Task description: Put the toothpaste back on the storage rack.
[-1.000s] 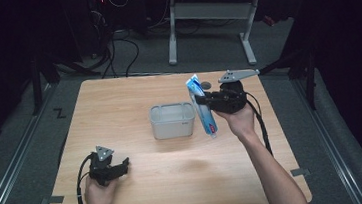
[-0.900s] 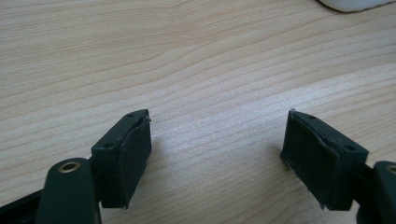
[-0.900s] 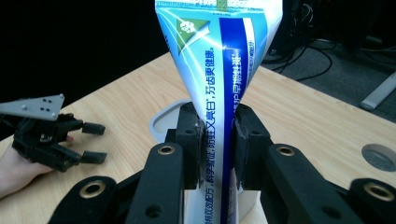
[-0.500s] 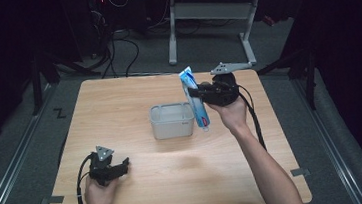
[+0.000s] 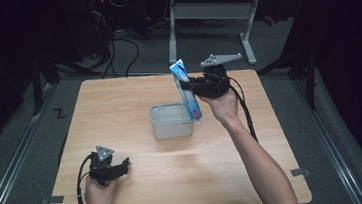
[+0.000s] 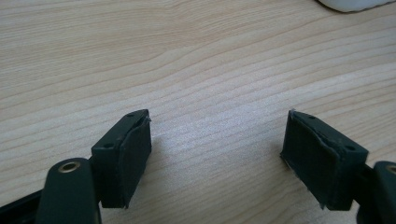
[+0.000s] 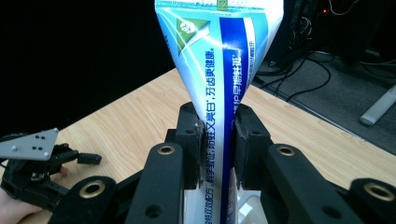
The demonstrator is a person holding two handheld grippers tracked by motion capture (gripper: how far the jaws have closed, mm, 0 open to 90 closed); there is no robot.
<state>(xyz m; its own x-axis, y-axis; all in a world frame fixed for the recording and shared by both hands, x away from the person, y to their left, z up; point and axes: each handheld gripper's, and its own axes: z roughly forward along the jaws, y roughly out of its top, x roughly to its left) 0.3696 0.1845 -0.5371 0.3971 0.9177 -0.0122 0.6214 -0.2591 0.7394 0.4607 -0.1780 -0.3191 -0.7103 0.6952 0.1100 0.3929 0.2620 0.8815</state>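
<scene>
Blue-and-white toothpaste tube (image 7: pixel 224 60), pale grey box (image 5: pixel 171 123), light wood-grain table (image 5: pixel 119 103).

— Is anything showing readable print?
— The tube (image 7: pixel 219 70) is carrying Chinese characters running down its white and blue bands, beside a green emblem near its crimped end.
— Can you read them?
— Partly: "牙齿更健康" is showing; the rest is staying too small.

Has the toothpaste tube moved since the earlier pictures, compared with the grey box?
Yes. The toothpaste tube, clamped in the right gripper, has shifted left toward the grey box; its lower end now overlaps the box's right side.
</scene>
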